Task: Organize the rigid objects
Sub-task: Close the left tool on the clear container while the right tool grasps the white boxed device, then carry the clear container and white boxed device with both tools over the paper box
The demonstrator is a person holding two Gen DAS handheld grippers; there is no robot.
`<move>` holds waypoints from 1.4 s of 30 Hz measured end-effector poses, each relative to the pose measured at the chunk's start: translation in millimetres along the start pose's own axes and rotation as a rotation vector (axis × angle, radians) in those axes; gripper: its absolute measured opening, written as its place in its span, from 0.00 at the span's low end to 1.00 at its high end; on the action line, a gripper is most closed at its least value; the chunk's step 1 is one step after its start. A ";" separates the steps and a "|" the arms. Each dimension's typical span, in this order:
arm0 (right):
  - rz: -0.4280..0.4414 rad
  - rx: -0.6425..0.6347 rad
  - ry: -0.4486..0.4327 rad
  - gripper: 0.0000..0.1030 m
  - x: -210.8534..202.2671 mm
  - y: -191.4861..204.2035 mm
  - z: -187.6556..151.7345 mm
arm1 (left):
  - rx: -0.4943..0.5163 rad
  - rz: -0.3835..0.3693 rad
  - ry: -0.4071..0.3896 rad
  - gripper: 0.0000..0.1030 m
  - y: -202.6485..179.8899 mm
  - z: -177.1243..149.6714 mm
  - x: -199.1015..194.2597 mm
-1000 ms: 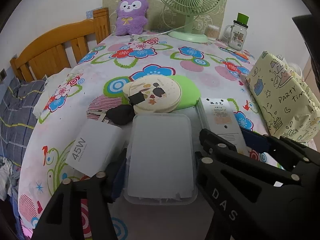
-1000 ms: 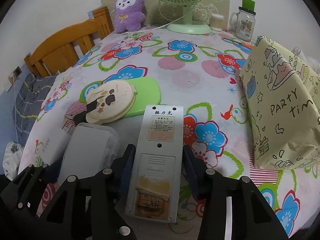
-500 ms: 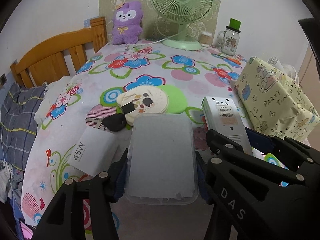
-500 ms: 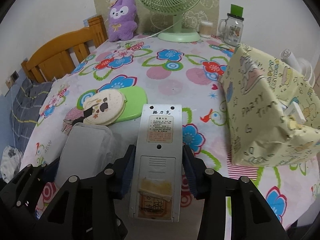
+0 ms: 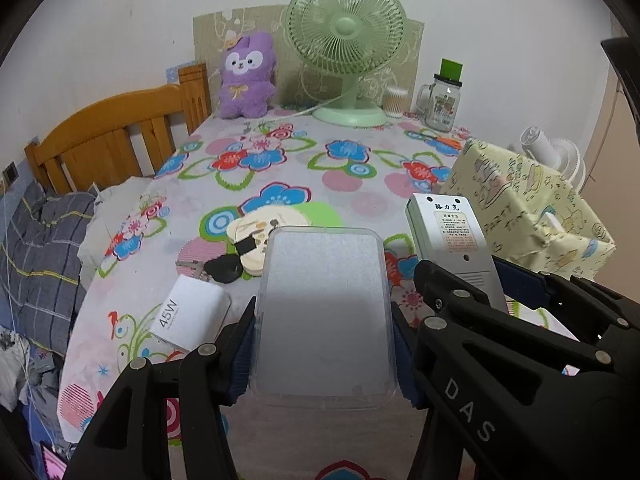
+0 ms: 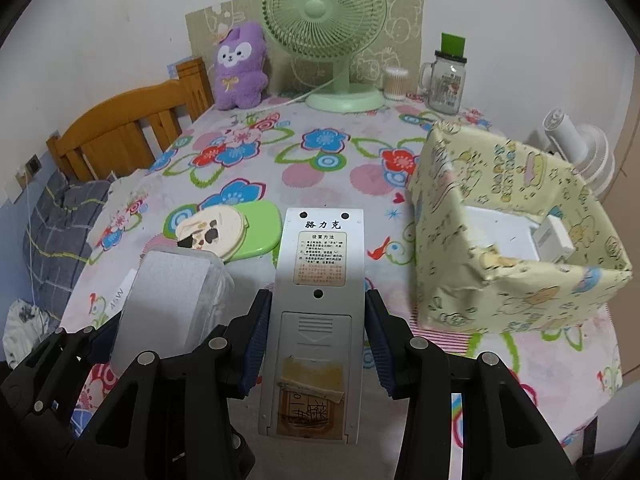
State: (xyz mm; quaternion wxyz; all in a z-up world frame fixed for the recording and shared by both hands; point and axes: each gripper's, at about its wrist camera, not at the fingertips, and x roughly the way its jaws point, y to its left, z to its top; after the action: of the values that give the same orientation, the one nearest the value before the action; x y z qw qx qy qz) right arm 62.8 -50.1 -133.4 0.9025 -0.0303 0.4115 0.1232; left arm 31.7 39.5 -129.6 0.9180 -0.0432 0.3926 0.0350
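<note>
While the left gripper pinches a frosted plastic case by its long edges, its jaws pressed against both sides, the right gripper has its jaws clamped on a grey remote control that lies back-side up, with a printed label near the top and yellowed tape over the battery cover. Both things are held above the flower-patterned surface, side by side, the case on the left and the remote on the right. On the surface below lie a white 45W charger box, a black key, and a round cream compact resting partly on a green lid. To the right stands an open box wrapped in yellow cartoon paper, with a white adapter inside. At the far end are a green fan, a purple plush toy and a glass mug.
</note>
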 end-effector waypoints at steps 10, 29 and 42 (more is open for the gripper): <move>0.002 -0.008 -0.057 0.47 -33.0 -5.4 9.9 | 0.004 0.005 -0.056 0.58 -9.5 10.6 -27.7; 0.024 -0.001 -0.129 0.47 -72.1 -15.4 28.6 | 0.015 0.030 -0.132 0.58 -22.8 29.4 -62.5; 0.021 0.015 -0.172 0.47 -85.7 -29.8 43.1 | 0.036 0.031 -0.169 0.58 -39.3 44.8 -72.4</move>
State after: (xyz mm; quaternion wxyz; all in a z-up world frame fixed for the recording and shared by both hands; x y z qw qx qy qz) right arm 47.9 -89.1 -42.1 0.9335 -0.0086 0.3335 0.1316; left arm 17.9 3.1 -44.2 0.9478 -0.0176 0.3151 0.0458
